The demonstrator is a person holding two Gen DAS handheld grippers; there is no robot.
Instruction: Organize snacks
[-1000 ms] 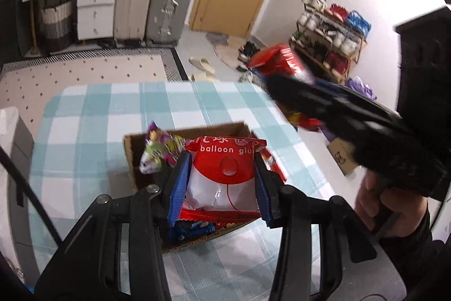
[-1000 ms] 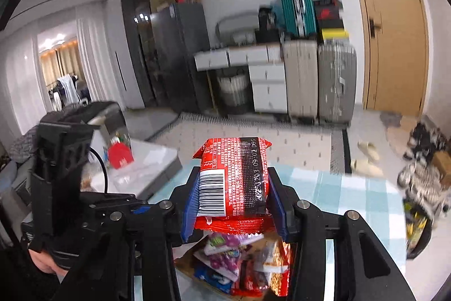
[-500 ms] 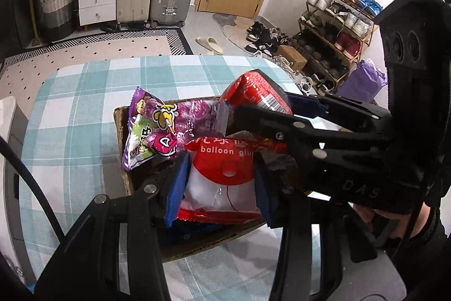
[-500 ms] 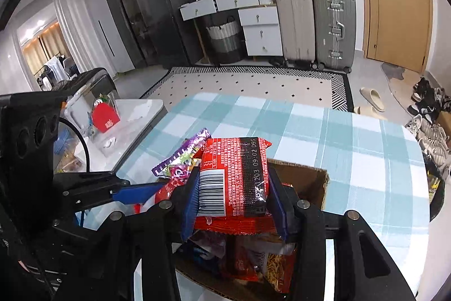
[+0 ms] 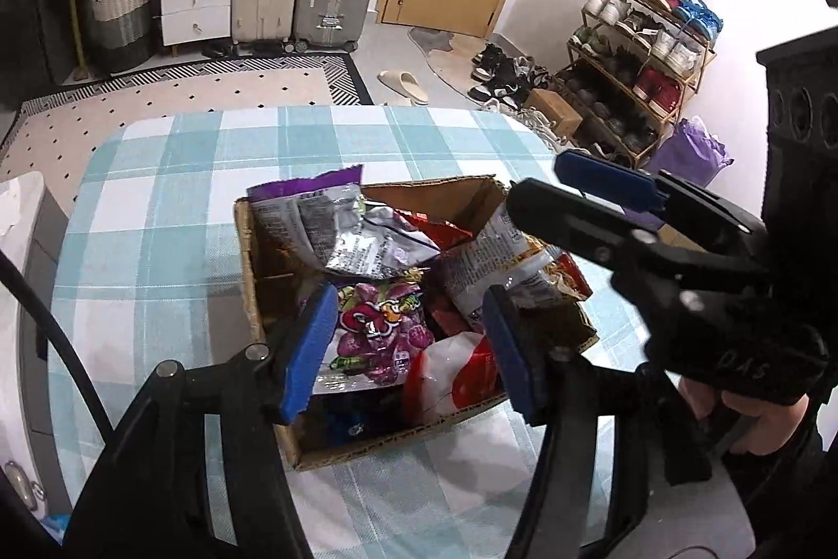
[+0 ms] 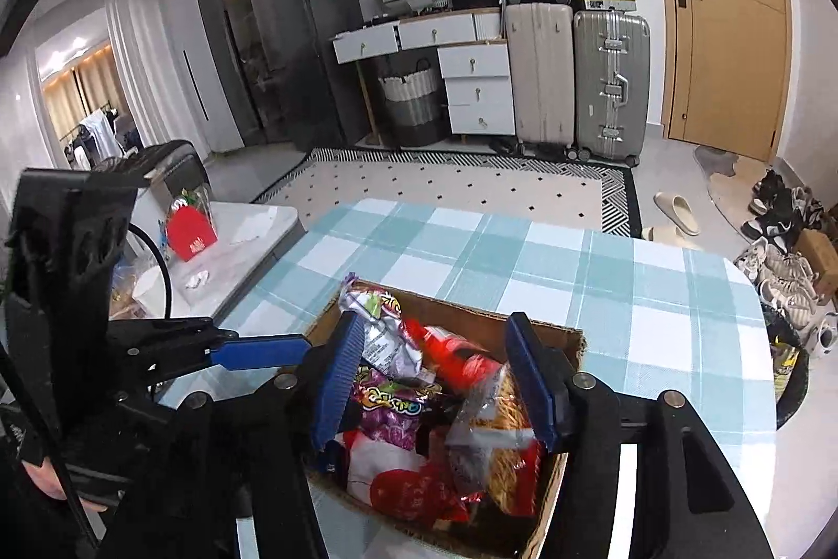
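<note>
On the checked bench (image 5: pixel 173 203) stands the cardboard box (image 5: pixel 246 255), heaped with snack packets (image 5: pixel 377 323). The left gripper (image 5: pixel 408 349) hangs above it, its jaws apart after just opening, nothing clamped; the right gripper (image 6: pixel 434 375) likewise, jaws just parted and empty.

Blue-padded left gripper (image 5: pixel 408 347) over a brown cardboard box (image 5: pixel 246 255), purple packet (image 5: pixel 374 323) between its jaws, red-and-white bag (image 5: pixel 450 375) beside — teal-and-white checked tablecloth (image 5: pixel 173 203) beneath.
</note>
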